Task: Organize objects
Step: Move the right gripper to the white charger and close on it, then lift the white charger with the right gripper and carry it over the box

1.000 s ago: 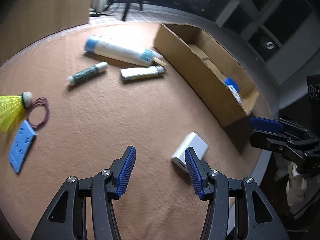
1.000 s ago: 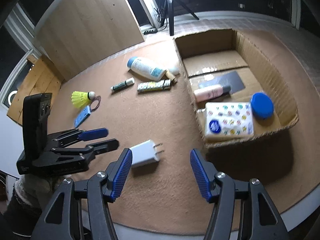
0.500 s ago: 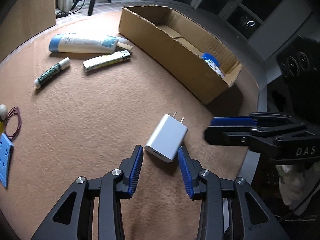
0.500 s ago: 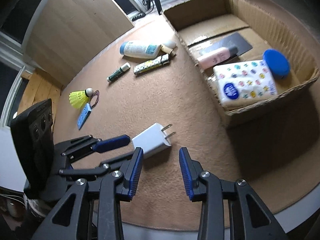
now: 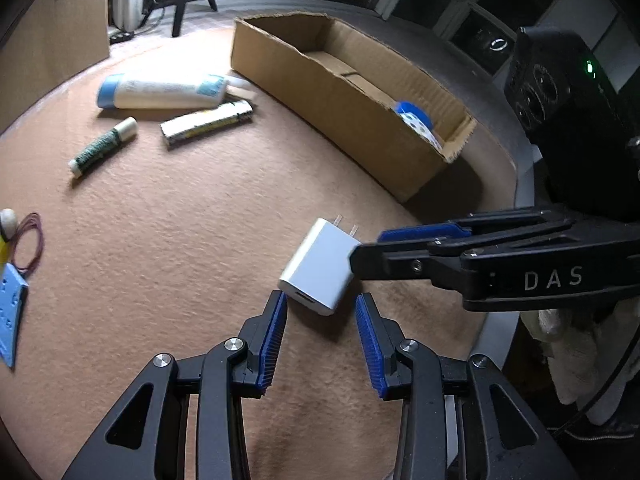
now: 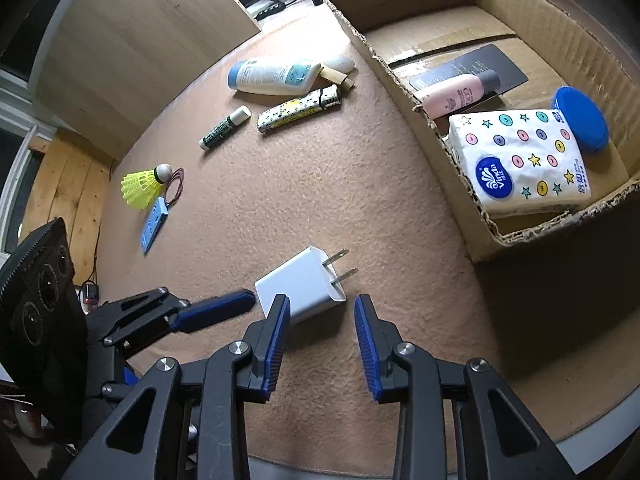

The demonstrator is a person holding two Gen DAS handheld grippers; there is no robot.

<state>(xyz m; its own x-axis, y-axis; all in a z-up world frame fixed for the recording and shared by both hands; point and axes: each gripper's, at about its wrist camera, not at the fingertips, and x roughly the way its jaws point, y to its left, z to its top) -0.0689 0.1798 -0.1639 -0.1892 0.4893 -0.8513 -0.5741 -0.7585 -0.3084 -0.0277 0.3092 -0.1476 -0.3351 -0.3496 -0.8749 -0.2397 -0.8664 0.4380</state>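
Note:
A white plug charger lies flat on the tan mat, prongs toward the cardboard box. My left gripper is open just behind its near end, jaws apart on either side. My right gripper is open right at the charger, whose corner lies by its left fingertip. Each gripper shows in the other's view, beside the charger. The box holds a tissue pack, a pink bottle, a blue lid and a black card.
On the mat lie a white and blue lotion bottle, a patterned tube, a green stick, a yellow shuttlecock, a rubber band and a blue card. The mat's edge runs close behind both grippers.
Both grippers have closed in on the charger from either side and narrowed their jaws. The charger has not moved on the mat.

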